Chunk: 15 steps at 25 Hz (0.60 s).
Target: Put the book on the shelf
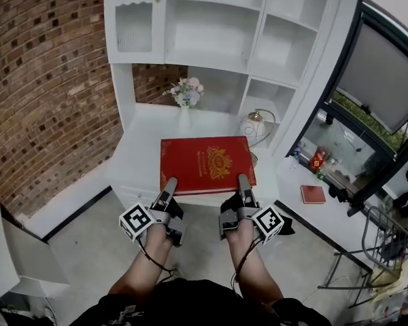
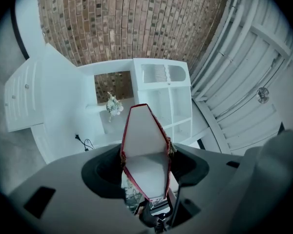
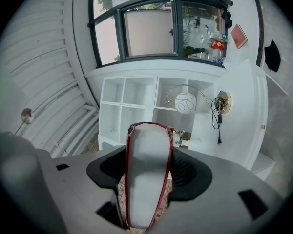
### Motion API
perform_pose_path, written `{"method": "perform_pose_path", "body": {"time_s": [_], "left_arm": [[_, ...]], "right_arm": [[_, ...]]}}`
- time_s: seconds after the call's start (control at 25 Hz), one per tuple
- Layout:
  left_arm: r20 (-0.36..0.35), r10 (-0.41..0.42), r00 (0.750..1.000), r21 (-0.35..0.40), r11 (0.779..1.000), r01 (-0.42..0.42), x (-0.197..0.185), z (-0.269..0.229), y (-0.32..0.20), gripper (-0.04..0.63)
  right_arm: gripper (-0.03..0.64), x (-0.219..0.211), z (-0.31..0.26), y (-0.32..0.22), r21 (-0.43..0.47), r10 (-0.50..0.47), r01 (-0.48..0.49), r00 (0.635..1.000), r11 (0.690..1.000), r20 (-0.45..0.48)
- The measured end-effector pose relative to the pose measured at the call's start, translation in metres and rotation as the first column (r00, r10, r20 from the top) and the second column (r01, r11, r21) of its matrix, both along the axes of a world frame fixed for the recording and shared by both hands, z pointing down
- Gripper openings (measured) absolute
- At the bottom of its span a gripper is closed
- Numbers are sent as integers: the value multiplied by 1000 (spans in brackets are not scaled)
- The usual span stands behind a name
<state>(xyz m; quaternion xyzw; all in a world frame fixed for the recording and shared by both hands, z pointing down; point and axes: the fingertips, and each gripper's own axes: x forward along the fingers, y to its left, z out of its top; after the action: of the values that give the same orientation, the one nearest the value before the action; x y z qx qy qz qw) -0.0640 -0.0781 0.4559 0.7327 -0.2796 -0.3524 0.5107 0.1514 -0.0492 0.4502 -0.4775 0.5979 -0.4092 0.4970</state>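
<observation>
The left gripper (image 1: pixel 169 182) clamps the red book (image 1: pixel 205 163) at seven o'clock, the right gripper (image 1: pixel 243 180) at five. The white shelf (image 1: pixel 211 36) stands at twelve.

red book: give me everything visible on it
The red book is a hardcover with a gold emblem on its front. It is held flat, cover up, over the white desk. The left gripper and right gripper clamp its near edge, one on each side. Both gripper views show its white page block between red boards.
</observation>
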Motion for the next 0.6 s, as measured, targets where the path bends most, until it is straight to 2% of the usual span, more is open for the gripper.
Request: {"method": "perform_pose_path", "body": {"time_s": [0.2,0.4,0.6], "left_arm": [[-21,35,999,17,999,-35,-17,-6,-60,273],[-55,82,995,43,996,-79,-20,-13,-98,273],[-45,101,994,19,995,-100,-16,-2,-122,273]], "right_arm": [[270,-19,-4,-52,6,38,-38,999,999,-5],[270,-27,-4,-83,7,73,-73,997,997,-5],[270,-23,1,-103,7,99,-99,995,995,-17]]}}
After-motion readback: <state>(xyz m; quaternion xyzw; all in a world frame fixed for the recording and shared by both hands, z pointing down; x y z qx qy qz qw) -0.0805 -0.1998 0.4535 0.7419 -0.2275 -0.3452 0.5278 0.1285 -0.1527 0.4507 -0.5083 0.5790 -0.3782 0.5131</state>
